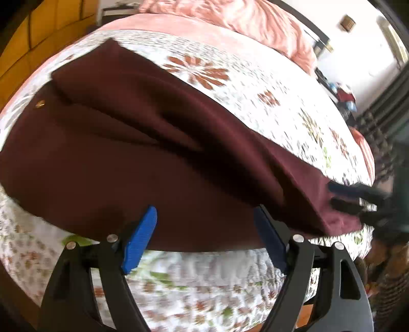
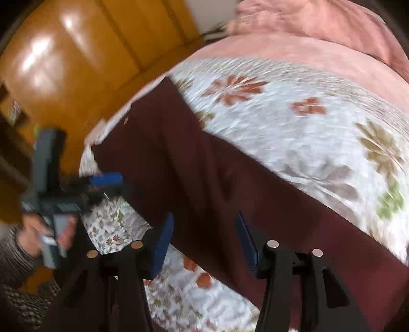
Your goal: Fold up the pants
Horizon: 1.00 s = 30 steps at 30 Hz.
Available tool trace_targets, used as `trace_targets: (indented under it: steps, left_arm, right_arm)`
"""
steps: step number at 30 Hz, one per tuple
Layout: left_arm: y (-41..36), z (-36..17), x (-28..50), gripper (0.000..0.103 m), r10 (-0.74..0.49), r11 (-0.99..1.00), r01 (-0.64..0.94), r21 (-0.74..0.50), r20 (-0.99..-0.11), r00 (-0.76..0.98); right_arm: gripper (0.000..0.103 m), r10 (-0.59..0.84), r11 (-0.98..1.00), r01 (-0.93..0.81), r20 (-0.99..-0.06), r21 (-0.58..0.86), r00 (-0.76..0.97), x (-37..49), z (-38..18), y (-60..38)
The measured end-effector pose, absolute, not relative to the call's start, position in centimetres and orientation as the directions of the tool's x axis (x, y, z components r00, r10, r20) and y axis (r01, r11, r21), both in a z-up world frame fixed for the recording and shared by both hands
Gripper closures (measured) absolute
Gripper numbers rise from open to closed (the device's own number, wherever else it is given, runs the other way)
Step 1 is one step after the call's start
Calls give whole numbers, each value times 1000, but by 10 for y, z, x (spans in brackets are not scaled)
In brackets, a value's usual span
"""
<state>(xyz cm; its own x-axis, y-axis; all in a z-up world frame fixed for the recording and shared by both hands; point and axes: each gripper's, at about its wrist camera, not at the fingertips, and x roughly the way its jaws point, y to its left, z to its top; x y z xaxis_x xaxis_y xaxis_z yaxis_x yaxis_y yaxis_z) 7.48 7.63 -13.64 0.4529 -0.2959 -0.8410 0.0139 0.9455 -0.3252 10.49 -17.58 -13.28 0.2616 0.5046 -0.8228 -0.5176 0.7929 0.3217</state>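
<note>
Pants (image 1: 133, 163), dark maroon, lie spread on a flowered quilt (image 1: 268, 84) and run from the upper left of the left wrist frame down to its right edge, with a small metal button (image 1: 40, 104) at mid-left. The left gripper (image 1: 205, 229) hangs at the bottom centre over the near edge of the cloth, its blue pads (image 1: 139, 240) wide apart with nothing between them. The right gripper (image 2: 203, 240) sits at the bottom of its own frame above the cloth, pads apart at a middling gap, pinching nothing. A hand (image 2: 46, 235) in a knitted sleeve (image 2: 18, 275) grips the left gripper's handle at lower left there. A pink blanket (image 1: 230, 20) lies bunched along the top.
</note>
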Motion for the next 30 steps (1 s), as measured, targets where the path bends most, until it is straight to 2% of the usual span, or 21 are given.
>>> trace_targets:
  steps: [4,5,6,8,11,15,17,18,19,21,26,30]
  left_arm:
    - [103,-126,81,23,-283,942,-27,-334,-836,470]
    - [107,-125,81,23,-275,944,-29,-327,-837,473]
    - [110,-124,83,22,-267,947,-34,-321,-838,477]
    - [115,-123,86,22,-268,946,-37,-323,-837,476]
    - [116,-120,89,21,-259,948,-40,-316,-836,483]
    - [117,-120,89,20,-273,942,-43,-333,-834,479]
    - [116,-122,88,20,-279,940,-44,-338,-837,471]
    - [115,-123,88,20,-284,938,-44,-343,-837,468]
    - [114,-124,88,20,-289,937,-43,-347,-838,463]
    - [113,-124,88,20,-288,939,-40,-343,-842,457]
    - [121,-112,100,20,-278,938,-61,-341,-845,457]
    - [120,-99,143,13,-207,957,-105,-272,-888,411]
  right_arm:
    - [54,447,798,-537,-867,275,220,109,-158,-157]
    - [58,440,803,-528,-873,277,211,111,-163,-158]
    - [69,444,802,-524,-873,286,202,112,-166,-157]
    - [69,443,810,-510,-871,288,213,115,-167,-162]
    - [52,487,802,-495,-846,334,219,118,-162,-171]
    - [47,461,812,-486,-865,322,197,127,-172,-170]
    - [58,463,811,-472,-872,346,156,132,-185,-168]
    - [77,470,805,-473,-872,358,140,132,-189,-166]
    - [85,468,801,-481,-873,357,133,132,-192,-164]
    - [94,468,781,-528,-872,334,141,123,-188,-158]
    - [95,470,716,-653,-862,247,189,86,-167,-143]
    - [94,426,745,-613,-895,262,135,86,-203,-136]
